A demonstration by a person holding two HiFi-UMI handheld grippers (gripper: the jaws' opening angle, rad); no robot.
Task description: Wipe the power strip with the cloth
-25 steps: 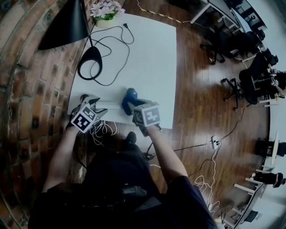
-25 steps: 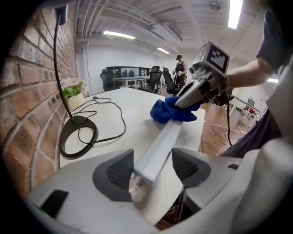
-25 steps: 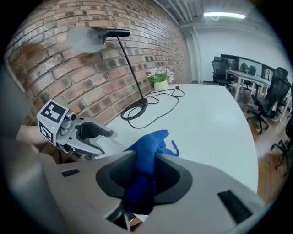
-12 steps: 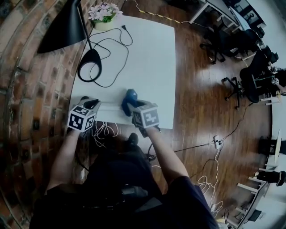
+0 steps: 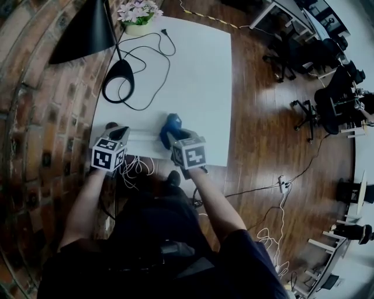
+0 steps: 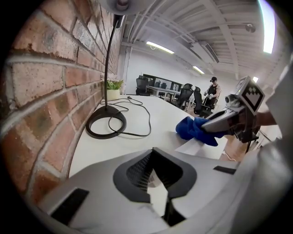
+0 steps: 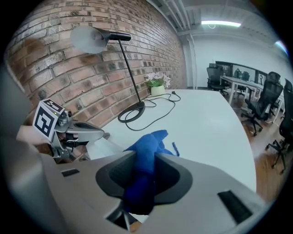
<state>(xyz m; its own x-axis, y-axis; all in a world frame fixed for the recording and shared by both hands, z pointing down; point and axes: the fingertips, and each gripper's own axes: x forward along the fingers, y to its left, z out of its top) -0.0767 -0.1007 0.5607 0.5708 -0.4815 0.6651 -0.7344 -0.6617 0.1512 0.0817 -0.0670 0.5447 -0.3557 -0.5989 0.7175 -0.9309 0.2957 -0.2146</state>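
Tongs first: left tongs [image 6: 154, 153] have just been closing and now sit with jaws together, tips at one end of the power strip [image 5: 143, 140]. A sliver of its white shows under them, but whether they pinch it I can't tell. Right tongs [image 7: 144, 160] are clamped on the blue cloth [image 7: 147, 145], which bunches out past the tips at the strip's other end. The strip lies flat, its long axis running from left tongs to right tongs along the table's [image 5: 198, 76] near edge. Beyond both tips, well apart: lamp base [image 5: 118, 82], looping black cable [image 5: 149, 58], then potted flowers [image 5: 139, 13].
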